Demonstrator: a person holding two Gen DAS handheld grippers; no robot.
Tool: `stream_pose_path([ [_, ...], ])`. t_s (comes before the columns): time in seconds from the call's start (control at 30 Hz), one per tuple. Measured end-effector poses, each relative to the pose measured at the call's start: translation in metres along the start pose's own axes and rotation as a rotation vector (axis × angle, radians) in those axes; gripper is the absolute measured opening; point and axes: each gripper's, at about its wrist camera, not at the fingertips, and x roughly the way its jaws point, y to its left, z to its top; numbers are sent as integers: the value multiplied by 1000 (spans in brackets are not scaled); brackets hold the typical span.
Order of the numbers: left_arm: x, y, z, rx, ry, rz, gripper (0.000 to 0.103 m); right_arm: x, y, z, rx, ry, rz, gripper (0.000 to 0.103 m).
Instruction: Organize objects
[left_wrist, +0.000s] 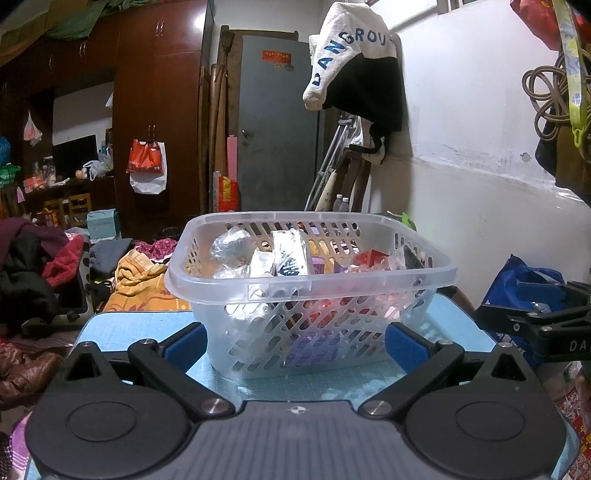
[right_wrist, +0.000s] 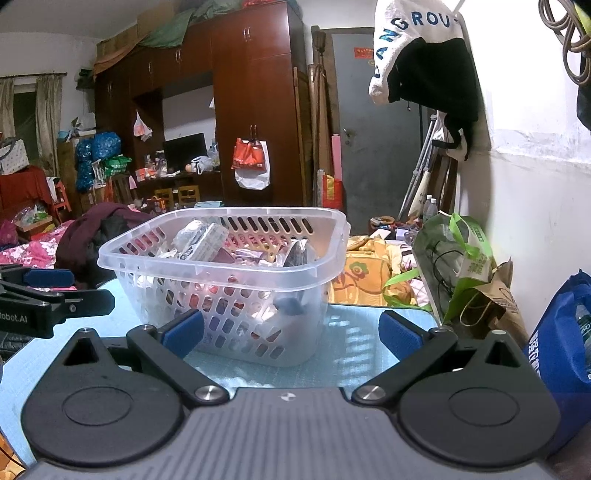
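Note:
A clear plastic basket (left_wrist: 310, 284) with slotted walls stands on a light blue table (left_wrist: 140, 325). It holds several small packets and boxes, among them a white box (left_wrist: 290, 256) and a red pack (left_wrist: 371, 256). My left gripper (left_wrist: 295, 343) is open and empty, its blue pads just in front of the basket's near wall. In the right wrist view the basket (right_wrist: 229, 269) sits ahead and left. My right gripper (right_wrist: 291, 332) is open and empty, near the basket's right corner. Each gripper shows at the edge of the other's view.
A white wall (right_wrist: 535, 206) runs along the right. A green bag and a paper bag (right_wrist: 469, 273) and a blue bag (right_wrist: 561, 343) stand by the table's right side. Piled clothes (left_wrist: 44, 266) lie left, with wardrobes and a grey door (left_wrist: 277, 129) behind.

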Motion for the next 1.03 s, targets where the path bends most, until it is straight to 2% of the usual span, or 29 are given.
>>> stream_pose_path([
  [1.03,12,-10,10,-14,-1,-3,103,-1,0,-1,-10,-3,5,103],
])
